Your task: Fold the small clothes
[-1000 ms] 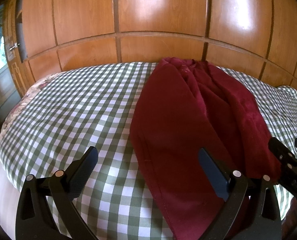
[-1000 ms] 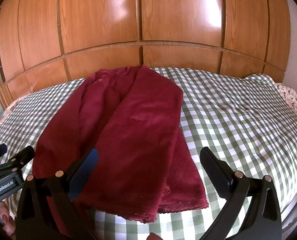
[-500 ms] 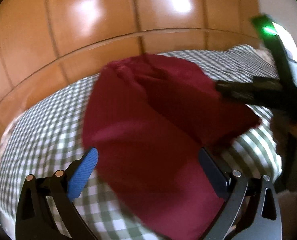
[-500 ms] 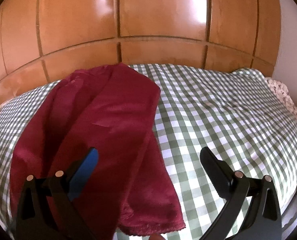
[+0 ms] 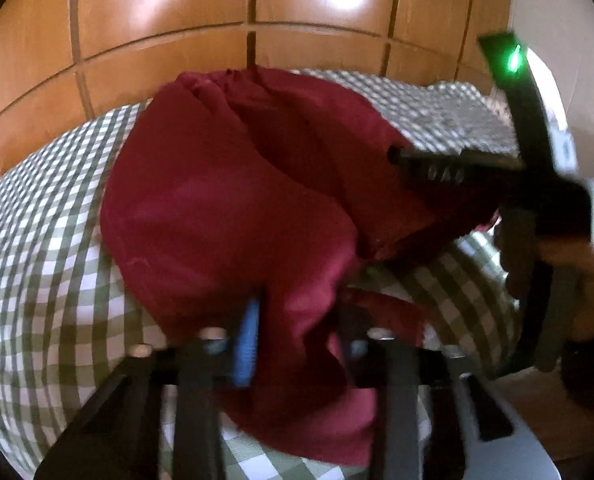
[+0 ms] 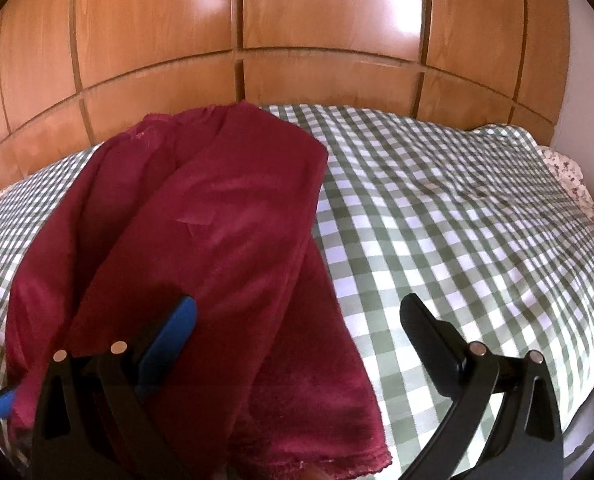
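Fingers of the left gripper (image 5: 297, 336) are pinched together on a bunched near edge of the dark red garment (image 5: 233, 200), with cloth gathered between the blue pad and the black one; this view is blurred, so the exact grip is soft in detail. Off to its right, the right gripper (image 6: 297, 320) stands with its jaws spread wide and nothing between them, its blue-padded finger over the garment's near right part and its black finger over bare bedding. The garment lies lengthwise on the green-and-white checked bedspread (image 6: 457, 208), already doubled along its length, one layer resting on another, with a frayed hem at the near end. Behind the bed runs a glossy wood-panelled wall (image 6: 297, 20). Judging by this, the lengthwise fold is done, and the crosswise fold, bringing the near end toward the far end, is only starting.
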